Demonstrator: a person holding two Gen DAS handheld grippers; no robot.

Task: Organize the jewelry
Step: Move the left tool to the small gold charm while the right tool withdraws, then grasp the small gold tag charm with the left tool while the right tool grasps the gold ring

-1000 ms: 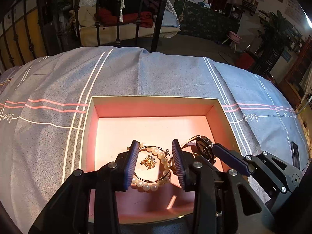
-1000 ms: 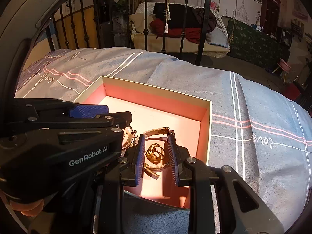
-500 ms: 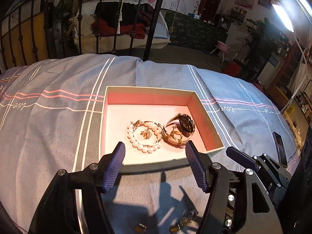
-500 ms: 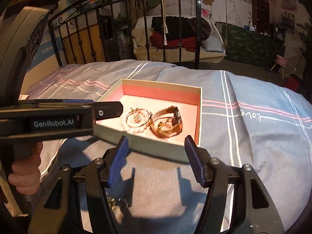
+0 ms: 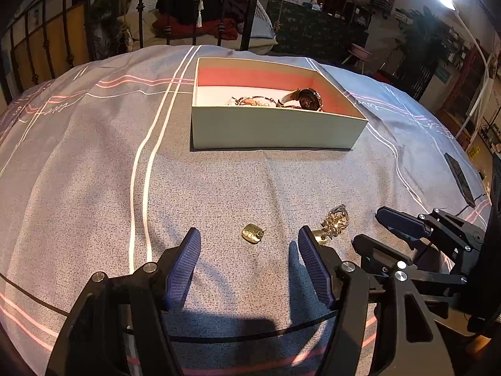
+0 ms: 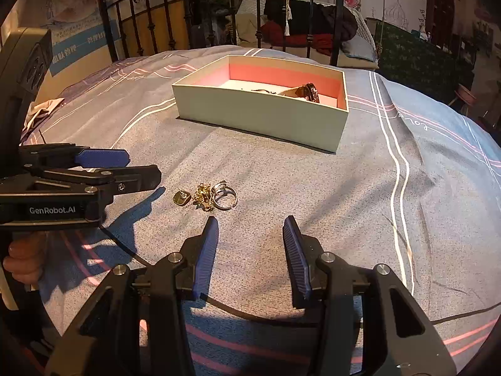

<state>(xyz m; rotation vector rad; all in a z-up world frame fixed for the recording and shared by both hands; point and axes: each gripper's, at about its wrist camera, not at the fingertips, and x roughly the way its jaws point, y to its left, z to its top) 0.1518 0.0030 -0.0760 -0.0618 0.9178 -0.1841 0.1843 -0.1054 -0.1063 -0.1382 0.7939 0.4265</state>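
A pale box with a pink inside (image 5: 275, 128) (image 6: 260, 116) stands on the grey bedspread and holds a watch (image 5: 308, 98) (image 6: 308, 92) and a pearl bracelet (image 5: 253, 101). On the cloth in front of it lie a small gold square piece (image 5: 253, 233) (image 6: 181, 198), a gold cluster piece (image 5: 335, 221) (image 6: 203, 197) and a silver ring (image 6: 225, 197). My left gripper (image 5: 249, 250) is open and empty, just behind the gold square piece. My right gripper (image 6: 250, 235) is open and empty, just near and right of the ring.
The bedspread (image 5: 94, 172) covers a bed with a black iron headboard (image 6: 260, 9) behind the box. A dark phone (image 5: 458, 178) lies at the right edge of the bed. The other gripper shows at the left of the right wrist view (image 6: 103, 169).
Both grippers opened over the box, leaving the jewelry inside, then drew back and down to the loose pieces on the cloth in front of the box.
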